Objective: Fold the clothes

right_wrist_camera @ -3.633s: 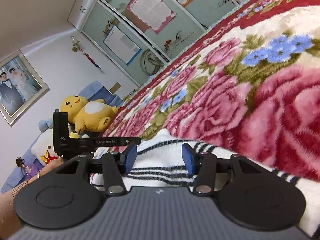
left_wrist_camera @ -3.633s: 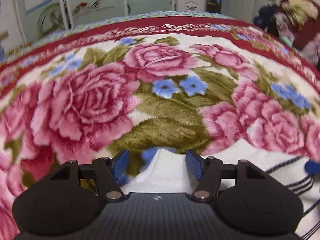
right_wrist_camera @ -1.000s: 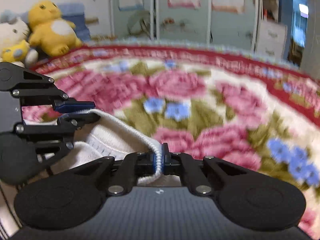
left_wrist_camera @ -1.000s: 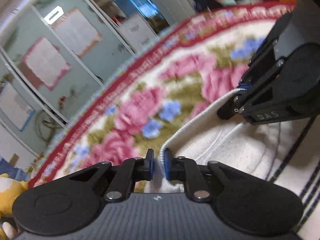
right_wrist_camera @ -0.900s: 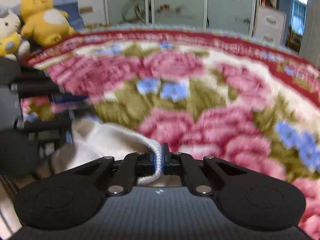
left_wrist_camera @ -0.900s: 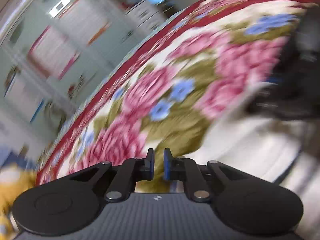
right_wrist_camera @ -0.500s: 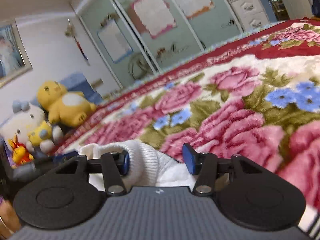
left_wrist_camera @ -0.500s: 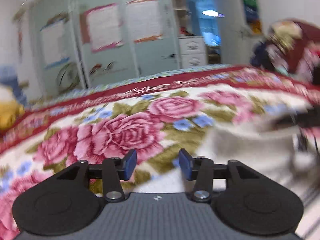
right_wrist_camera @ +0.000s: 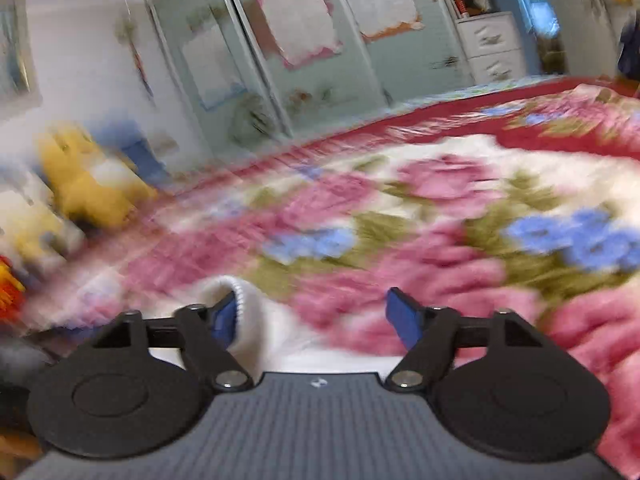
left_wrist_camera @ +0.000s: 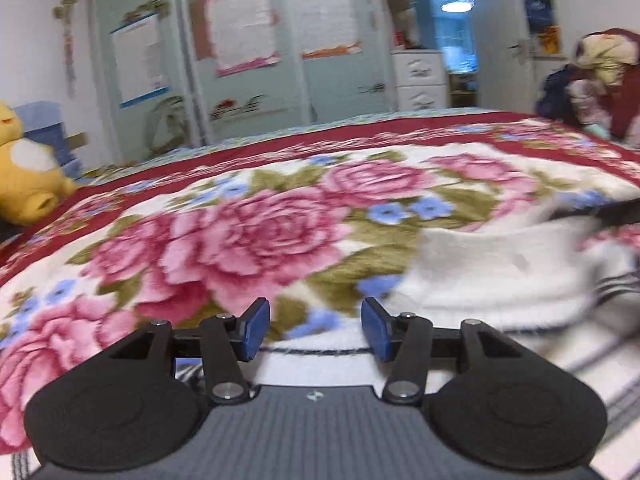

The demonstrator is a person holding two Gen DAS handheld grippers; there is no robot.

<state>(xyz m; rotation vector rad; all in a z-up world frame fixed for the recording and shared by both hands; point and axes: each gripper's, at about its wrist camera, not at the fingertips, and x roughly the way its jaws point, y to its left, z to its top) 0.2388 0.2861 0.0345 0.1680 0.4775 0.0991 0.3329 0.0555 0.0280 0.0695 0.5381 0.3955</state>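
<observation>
The right gripper [right_wrist_camera: 316, 320] hangs with its jaws wide apart above a rose-patterned blanket [right_wrist_camera: 460, 216]. A white ribbed cuff [right_wrist_camera: 250, 308] lies against its left blue pad. A blurred yellow plush toy [right_wrist_camera: 86, 184] sits at frame left.

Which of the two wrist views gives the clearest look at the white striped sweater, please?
The left wrist view: the white striped sweater spreads across the floral blanket, dark stripes visible. The right wrist view is motion-blurred and shows only a ribbed cuff beside the open right gripper.
</observation>
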